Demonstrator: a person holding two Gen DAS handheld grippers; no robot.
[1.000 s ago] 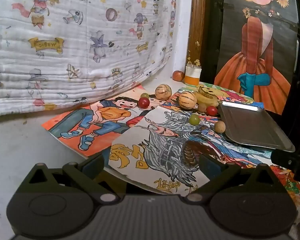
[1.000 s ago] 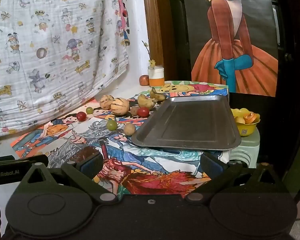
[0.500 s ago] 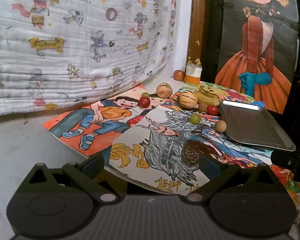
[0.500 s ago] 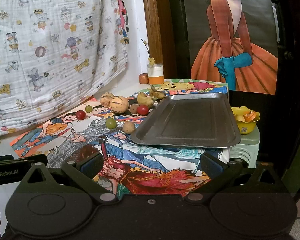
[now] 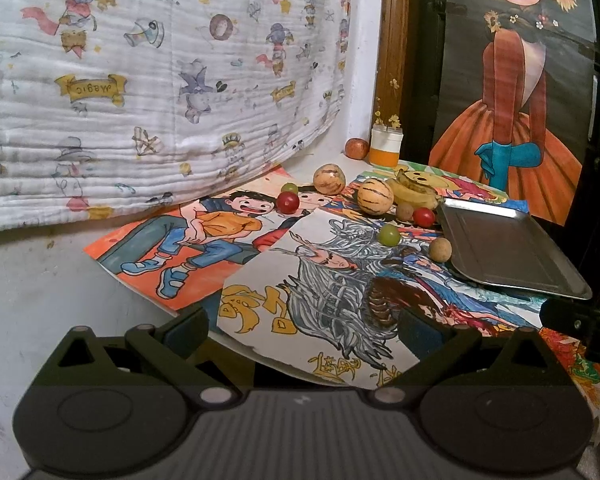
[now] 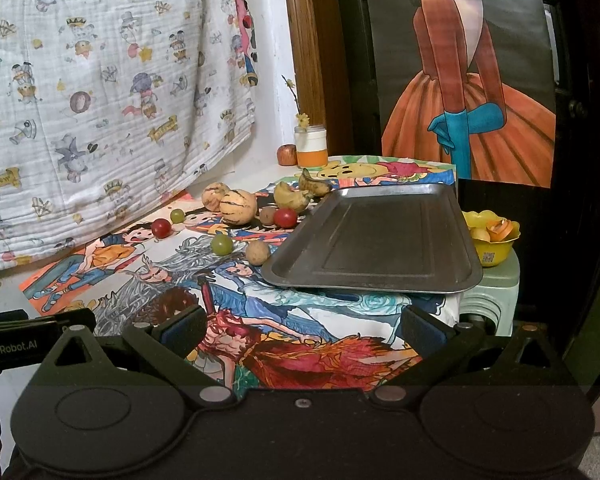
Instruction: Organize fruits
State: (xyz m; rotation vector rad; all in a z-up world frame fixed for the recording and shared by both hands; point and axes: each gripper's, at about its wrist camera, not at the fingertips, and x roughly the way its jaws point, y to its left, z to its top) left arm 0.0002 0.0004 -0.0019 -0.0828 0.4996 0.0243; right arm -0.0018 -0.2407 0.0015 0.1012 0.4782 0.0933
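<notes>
My left gripper (image 5: 304,322) and right gripper (image 6: 302,322) both hang released, "GenRobot.AI" printed on the left. The small round fruits (image 6: 240,216) lie just left of the rectangular steel tray (image 6: 380,240).

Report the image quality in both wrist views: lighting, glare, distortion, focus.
Left wrist view: dim, warm indoor light; fisheye bends the hanging cloth and darkens the corners; a soft sheen on the metal tray; the fruits stay sharp. Right wrist view: the same curvature bows the door frame; the tray looks matte and dull, the open right tool lies in shadow.
</notes>
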